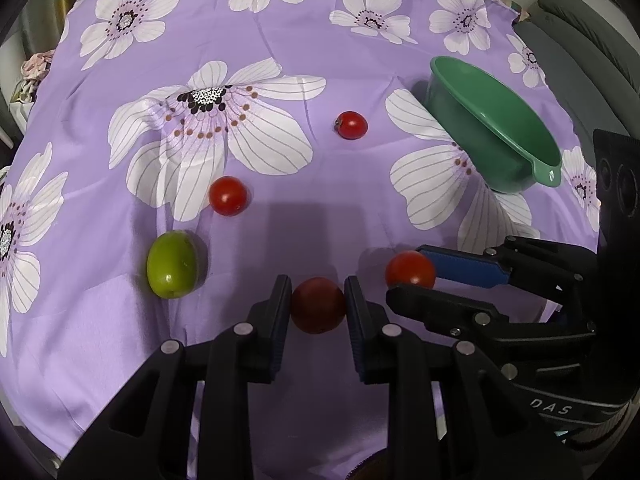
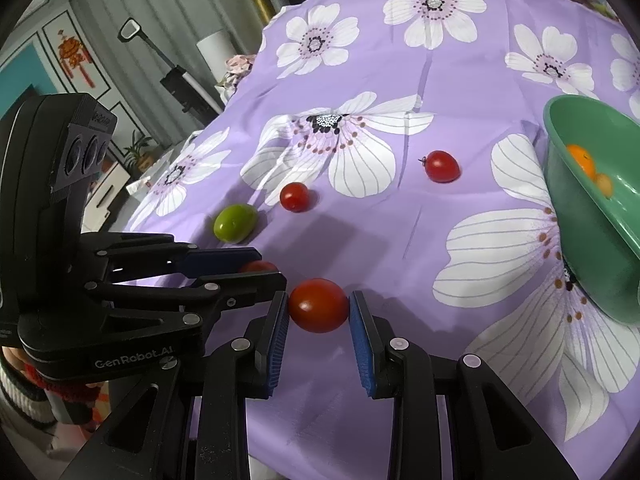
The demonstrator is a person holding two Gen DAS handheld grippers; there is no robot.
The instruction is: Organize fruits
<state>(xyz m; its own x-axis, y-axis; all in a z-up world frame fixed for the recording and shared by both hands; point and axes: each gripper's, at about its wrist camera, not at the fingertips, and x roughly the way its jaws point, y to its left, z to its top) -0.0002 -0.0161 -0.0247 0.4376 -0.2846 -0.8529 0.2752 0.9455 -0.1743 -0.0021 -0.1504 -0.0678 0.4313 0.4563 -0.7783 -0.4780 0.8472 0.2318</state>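
"genrobot.ai" in pale letters on the left gripper (image 2: 276, 280) body, "das" on the right gripper (image 1: 412, 278) body, partly cut off

Even, fairly bright indoor light from above; soft shadows on the purple cloth (image 1: 280, 80) just beside each fruit. Small glare spots on the tomatoes & inside the green bowl (image 2: 592, 216). Strong fisheye bend w/ black vignette at corners. Focus sharp mid-frame, softer twd edges.
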